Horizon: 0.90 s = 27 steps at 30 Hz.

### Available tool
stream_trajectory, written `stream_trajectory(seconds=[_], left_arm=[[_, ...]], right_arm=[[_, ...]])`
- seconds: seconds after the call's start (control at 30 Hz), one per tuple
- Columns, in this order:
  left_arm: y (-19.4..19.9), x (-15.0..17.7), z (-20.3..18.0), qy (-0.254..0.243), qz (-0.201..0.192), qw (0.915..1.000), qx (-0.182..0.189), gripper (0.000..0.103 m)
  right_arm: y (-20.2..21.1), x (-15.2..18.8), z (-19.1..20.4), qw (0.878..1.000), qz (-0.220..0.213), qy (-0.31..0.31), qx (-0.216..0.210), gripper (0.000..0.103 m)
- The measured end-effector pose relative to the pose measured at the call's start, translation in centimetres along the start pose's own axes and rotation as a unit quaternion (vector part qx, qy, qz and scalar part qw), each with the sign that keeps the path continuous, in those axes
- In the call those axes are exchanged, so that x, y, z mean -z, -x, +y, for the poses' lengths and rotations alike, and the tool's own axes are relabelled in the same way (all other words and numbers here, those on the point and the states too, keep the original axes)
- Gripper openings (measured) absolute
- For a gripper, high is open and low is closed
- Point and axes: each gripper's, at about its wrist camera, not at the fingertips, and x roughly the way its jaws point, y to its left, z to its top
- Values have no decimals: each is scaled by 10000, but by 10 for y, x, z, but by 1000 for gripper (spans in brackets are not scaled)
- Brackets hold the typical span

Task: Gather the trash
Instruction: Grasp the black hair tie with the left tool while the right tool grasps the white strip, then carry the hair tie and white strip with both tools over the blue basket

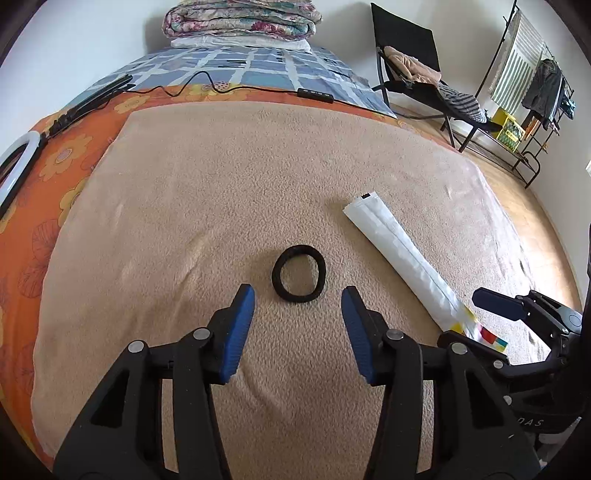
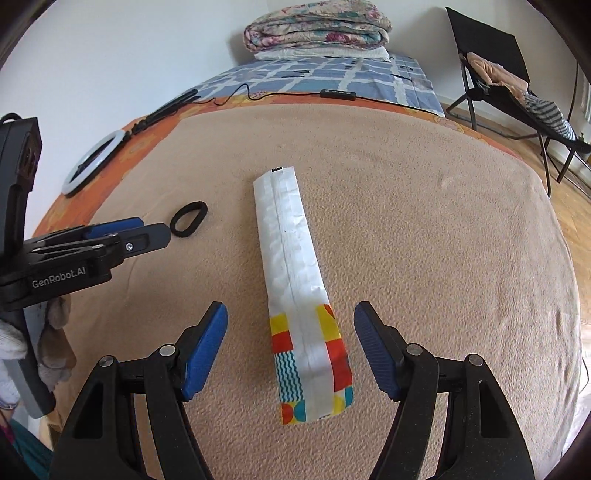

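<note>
A black hair tie [image 1: 298, 274] lies flat on the beige blanket [image 1: 221, 184], just beyond my left gripper [image 1: 297, 300], which is open with nothing between its blue pads. A long white wrapper [image 2: 291, 258] with a colourful patterned end lies lengthwise on the blanket. Its patterned end sits between the open fingers of my right gripper [image 2: 290, 314], and the pads stand apart from it on both sides. The wrapper [image 1: 402, 251] also shows to the right in the left wrist view, with one right finger [image 1: 498, 304] beside it. The hair tie [image 2: 189, 218] appears just past the left gripper's fingers [image 2: 147, 236] in the right wrist view.
The blanket covers a bed with an orange flowered sheet [image 1: 70, 162] and a blue checked cover [image 1: 258, 70]. A white ring light [image 2: 94, 160], a black cable and a remote [image 2: 338, 93] lie at the back. Folded quilts [image 1: 242, 20] sit at the head. A black chair [image 1: 410, 70] with clothes stands to the right.
</note>
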Motion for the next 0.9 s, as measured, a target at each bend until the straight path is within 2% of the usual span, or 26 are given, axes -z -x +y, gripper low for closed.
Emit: stream_trajectory(seconds=[0.1, 0.17, 0.23, 0.47, 0.53, 0.63, 0.7, 0.8, 0.9], left_arm=[[-11, -1, -3, -56, 58, 10000, 4, 49], [-18, 0, -4, -105, 121, 9999, -30, 42], [-20, -1, -6, -188, 58, 9998, -89, 40], [-19, -1, 1, -149, 35, 9998, -154, 14], [-18, -1, 4, -124, 40, 9998, -134, 11], [-14, 0, 7, -89, 27, 9999, -119, 9], [-10, 1, 7, -104, 13, 9998, -147, 9], [-2, 2, 8, -125, -35, 9998, -177, 9], [8, 2, 9, -142, -79, 9997, -208, 9]], right_arm=[[-7, -5, -1, 10000, 4, -13, 24, 71], [-12, -8, -1, 10000, 6, -22, 23, 71], [-17, -10, 0, 10000, 38, -3, 81, 71], [-27, -10, 2, 9998, 110, 0, 189, 70], [-26, -11, 3, 9996, 108, -2, 252, 63], [-24, -11, 3, 9992, 131, 1, 368, 44], [-23, -12, 1, 9994, 130, -56, 317, 27], [-20, -13, 3, 9996, 133, -98, 216, 19], [-13, -14, 7, 9997, 71, -54, 229, 17]])
